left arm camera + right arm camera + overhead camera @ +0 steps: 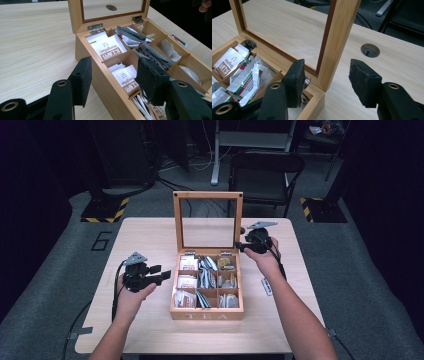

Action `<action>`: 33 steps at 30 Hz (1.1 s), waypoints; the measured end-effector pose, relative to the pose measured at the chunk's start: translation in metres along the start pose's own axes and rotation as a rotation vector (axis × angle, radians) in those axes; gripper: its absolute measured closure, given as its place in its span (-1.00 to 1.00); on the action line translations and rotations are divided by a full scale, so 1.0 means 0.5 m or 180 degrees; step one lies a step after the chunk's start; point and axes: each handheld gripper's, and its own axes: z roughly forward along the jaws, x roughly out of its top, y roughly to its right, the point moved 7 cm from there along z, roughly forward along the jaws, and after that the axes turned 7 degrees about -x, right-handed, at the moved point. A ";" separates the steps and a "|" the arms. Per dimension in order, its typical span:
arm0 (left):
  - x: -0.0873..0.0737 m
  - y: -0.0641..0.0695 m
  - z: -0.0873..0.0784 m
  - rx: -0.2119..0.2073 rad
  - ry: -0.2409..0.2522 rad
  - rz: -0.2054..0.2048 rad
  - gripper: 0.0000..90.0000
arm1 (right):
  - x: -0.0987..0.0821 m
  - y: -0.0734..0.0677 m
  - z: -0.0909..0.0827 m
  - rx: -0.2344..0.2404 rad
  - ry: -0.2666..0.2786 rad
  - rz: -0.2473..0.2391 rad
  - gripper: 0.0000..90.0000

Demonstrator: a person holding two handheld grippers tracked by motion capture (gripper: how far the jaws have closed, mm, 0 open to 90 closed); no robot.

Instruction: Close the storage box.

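Wooden tea box (206, 312) sits mid-tabletop (150, 235), glass lid (337, 37) upright. Right gripper (325, 75) fingers apart, straddling the lid's edge; left gripper (112, 77) fingers apart, empty, at the box's left wall. Risk: an off-centre squeeze could slam the lid or skid the box.

In the right gripper view the upright lid (337, 37) of the tea box (312, 100) is cut off at the top edge; at lower left the sachets (244, 77) run past the frame; in the high view the small strip (266, 286) on the desk (150, 235) at right of centre is too small to identify; sachet print there is unreadable.
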 end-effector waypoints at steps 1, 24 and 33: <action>0.000 0.000 0.000 0.0000 0.0000 0.0000 0.02 | 0.000 0.000 0.000 0.0000 0.0000 0.0000 0.02; 0.003 -0.011 -0.005 0.0056 0.0087 0.0042 -0.04 | 0.009 0.003 0.060 0.0107 -0.0113 -0.0057 0.24; 0.003 -0.012 -0.003 0.0082 0.0082 0.0038 -0.04 | 0.031 0.005 0.057 0.0092 -0.0153 -0.0027 0.26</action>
